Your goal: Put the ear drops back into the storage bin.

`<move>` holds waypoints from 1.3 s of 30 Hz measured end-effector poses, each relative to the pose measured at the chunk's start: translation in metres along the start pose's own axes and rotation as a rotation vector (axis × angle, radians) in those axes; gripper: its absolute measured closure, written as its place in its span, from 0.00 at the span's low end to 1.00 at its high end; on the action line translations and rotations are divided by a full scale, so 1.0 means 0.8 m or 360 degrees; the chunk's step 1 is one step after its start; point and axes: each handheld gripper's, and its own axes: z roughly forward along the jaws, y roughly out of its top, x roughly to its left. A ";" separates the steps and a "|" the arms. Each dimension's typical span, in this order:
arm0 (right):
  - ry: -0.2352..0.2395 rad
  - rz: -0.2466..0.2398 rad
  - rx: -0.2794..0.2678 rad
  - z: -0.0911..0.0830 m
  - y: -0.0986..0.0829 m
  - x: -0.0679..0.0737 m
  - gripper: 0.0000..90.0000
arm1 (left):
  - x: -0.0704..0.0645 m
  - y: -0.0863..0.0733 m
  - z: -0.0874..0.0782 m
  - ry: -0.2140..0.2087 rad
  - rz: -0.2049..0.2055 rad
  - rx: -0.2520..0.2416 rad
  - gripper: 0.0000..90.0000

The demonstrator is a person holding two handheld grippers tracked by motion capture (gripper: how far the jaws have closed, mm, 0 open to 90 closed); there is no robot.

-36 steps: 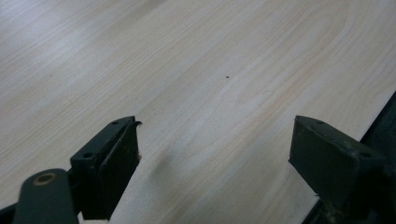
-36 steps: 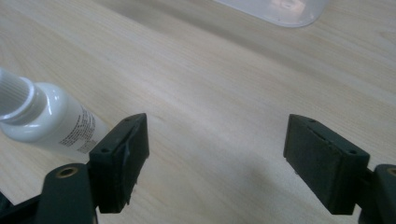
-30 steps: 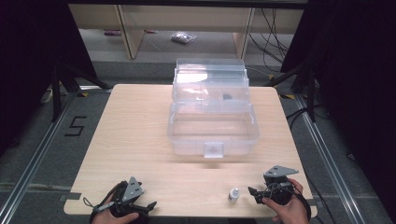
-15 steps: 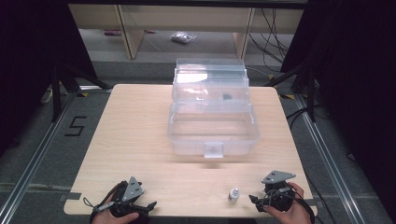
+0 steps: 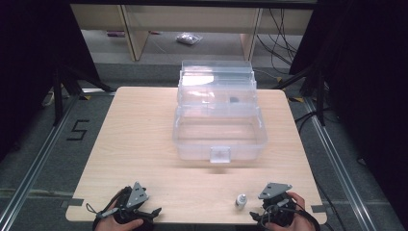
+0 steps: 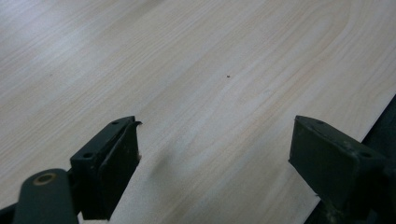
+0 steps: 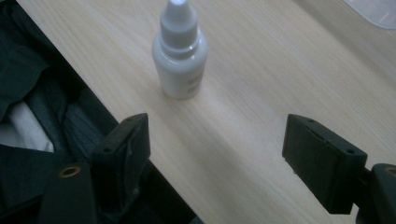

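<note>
On the wooden surface (image 5: 144, 139), we see a small white bottle (image 7: 180, 53) standing near our wide right tool (image 7: 224, 154), and our left tool (image 6: 215, 163) is wide too.

Lab-type recording room: ahead of my hand-held gripper (image 5: 276, 210) a bare wooden desk (image 5: 139, 130) on grey floor, metal floor rails (image 5: 337, 163), a taped "5" (image 5: 77, 130), black curtains (image 5: 365, 72), loose cables (image 5: 284, 26), empty shelving (image 5: 192, 19) beyond.

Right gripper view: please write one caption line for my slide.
Open right tool facing a small white plastic dropper bottle, standing upright near the edge of the light wooden table.
</note>
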 end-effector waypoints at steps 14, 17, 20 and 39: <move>0.0019 -0.0125 0.0053 0.011 0.024 0.013 0.28 | 0.002 0.000 0.000 -0.0010 0.0017 0.0029 0.17; 0.0022 -0.0133 0.0081 0.014 0.028 0.014 0.30 | 0.003 0.000 -0.001 -0.0016 0.0041 0.0051 0.17; 0.0029 -0.0173 0.0115 0.019 0.035 0.015 0.31 | 0.000 -0.001 0.002 -0.0006 -0.0010 0.0016 0.17; 0.0063 -0.0394 0.0265 0.043 0.071 0.021 0.47 | 0.001 -0.001 0.001 0.0001 -0.0008 0.0000 0.17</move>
